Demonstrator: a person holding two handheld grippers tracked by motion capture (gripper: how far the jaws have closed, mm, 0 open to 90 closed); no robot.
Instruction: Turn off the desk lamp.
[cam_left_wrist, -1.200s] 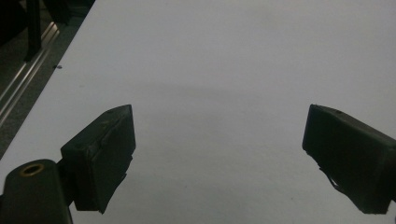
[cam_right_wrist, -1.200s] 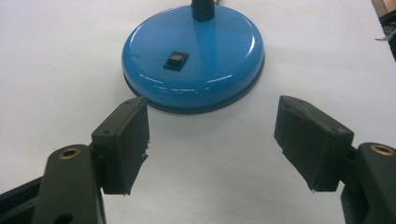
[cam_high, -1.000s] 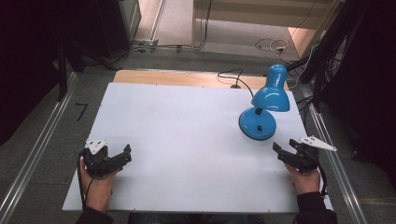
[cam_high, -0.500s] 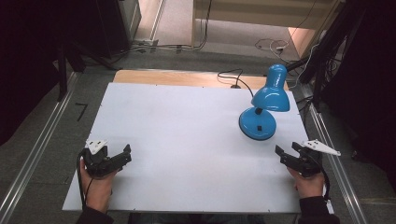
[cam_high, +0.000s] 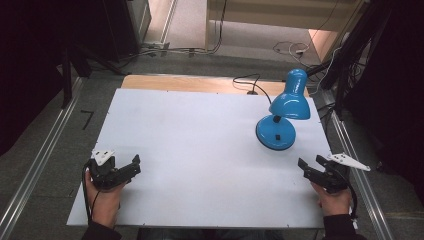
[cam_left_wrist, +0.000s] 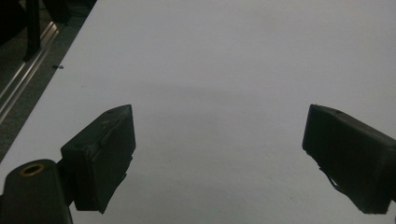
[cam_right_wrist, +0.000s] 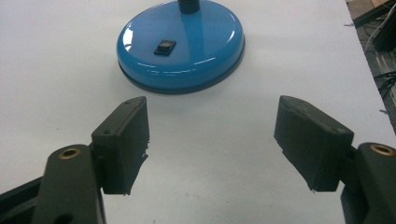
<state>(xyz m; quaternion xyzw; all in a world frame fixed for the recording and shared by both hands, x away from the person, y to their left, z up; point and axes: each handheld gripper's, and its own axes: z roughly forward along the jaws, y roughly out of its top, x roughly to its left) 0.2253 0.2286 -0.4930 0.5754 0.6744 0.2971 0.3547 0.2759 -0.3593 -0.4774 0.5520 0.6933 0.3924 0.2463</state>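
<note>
The blue desk lamp (cam_high: 280, 117) is standing upright at about two o'clock on the white table (cam_high: 200, 145), its round base (cam_high: 275, 132) resting flat on the surface and its shade (cam_high: 290, 100) hanging over the far side of the base. A small black switch (cam_right_wrist: 165, 46) is sitting on top of the base, toward the near side, and a thin black cord (cam_high: 250, 82) is trailing away from the lamp toward twelve o'clock, over the wooden strip at the table's far edge.

The right gripper (cam_high: 312, 169) is hovering at about four o'clock on the table, near the right edge, with its jaws spread wide and nothing between them. In the right gripper view the base is lying just ahead of the jaws, at twelve o'clock from them, apart from both pads.

The left gripper (cam_high: 131, 167) is resting at about eight o'clock, well apart from the lamp, held in the person's left hand (cam_high: 102, 197). Its jaws are likewise standing wide open, with bare white tabletop showing between them in the left gripper view.
</note>
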